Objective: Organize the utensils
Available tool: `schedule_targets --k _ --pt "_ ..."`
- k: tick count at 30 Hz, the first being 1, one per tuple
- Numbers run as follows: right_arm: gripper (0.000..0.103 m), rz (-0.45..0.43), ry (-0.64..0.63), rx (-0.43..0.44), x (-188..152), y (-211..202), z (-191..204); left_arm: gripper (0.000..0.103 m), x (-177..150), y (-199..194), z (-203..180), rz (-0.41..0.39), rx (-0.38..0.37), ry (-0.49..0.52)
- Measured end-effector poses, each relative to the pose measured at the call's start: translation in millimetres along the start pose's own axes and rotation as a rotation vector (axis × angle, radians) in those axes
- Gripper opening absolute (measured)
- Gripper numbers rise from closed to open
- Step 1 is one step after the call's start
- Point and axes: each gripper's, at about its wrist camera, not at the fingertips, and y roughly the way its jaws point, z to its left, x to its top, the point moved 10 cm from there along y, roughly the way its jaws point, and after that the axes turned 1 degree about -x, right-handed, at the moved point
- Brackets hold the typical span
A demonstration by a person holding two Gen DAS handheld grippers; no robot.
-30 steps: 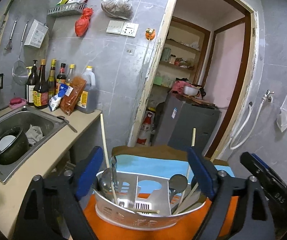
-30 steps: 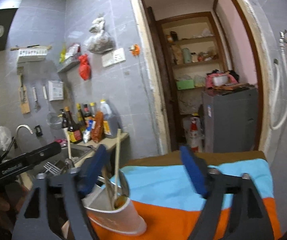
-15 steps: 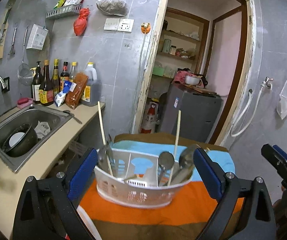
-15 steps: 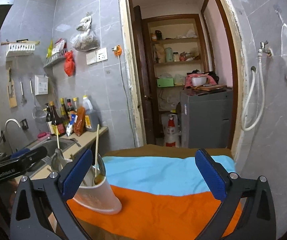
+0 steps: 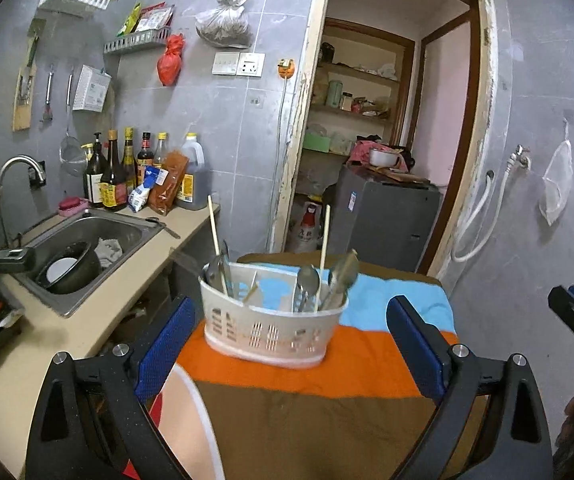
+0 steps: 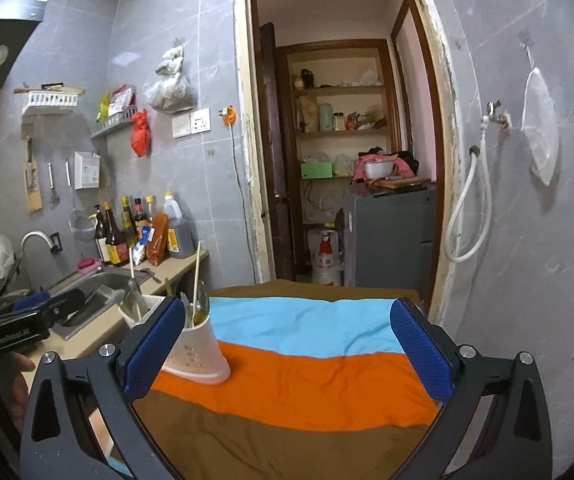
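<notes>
A white perforated utensil caddy (image 5: 271, 330) stands upright on the striped cloth (image 5: 307, 412), holding metal spoons (image 5: 307, 284) and wooden chopsticks (image 5: 324, 248). My left gripper (image 5: 291, 344) is open and empty, a little in front of the caddy. My right gripper (image 6: 287, 344) is open and empty over the cloth (image 6: 307, 360), with the caddy (image 6: 199, 356) just behind its left finger. The left gripper's body also shows at the left of the right wrist view.
A steel sink (image 5: 87, 248) with a dark pot lies left of the cloth table. Sauce bottles (image 5: 127, 172) line the counter's back wall. A doorway with a grey cabinet (image 5: 383, 220) is behind the table. A hose (image 6: 467, 216) hangs on the right wall.
Both grippers have drawn back from the caddy, so it looks smaller and farther off. The caddy stays standing on the cloth.
</notes>
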Motion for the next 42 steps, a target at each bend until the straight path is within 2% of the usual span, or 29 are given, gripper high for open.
schedule_targets --k 13,20,28,42 --pt "0.103 0.036 -0.023 0.020 -35 -86 14 0.094 -50 -91 -21 -0.002 0.018 0.076" --pt "0.103 0.046 -0.037 0.009 -54 -120 18 0.094 -66 -121 -25 -0.031 -0.007 0.054" --pt "0.103 0.053 -0.012 -0.009 -59 -127 9 0.094 -83 -133 -27 -0.010 -0.014 0.049" --pt "0.103 0.074 -0.007 0.014 -67 -124 14 0.094 -80 -132 -19 -0.011 -0.002 0.033"
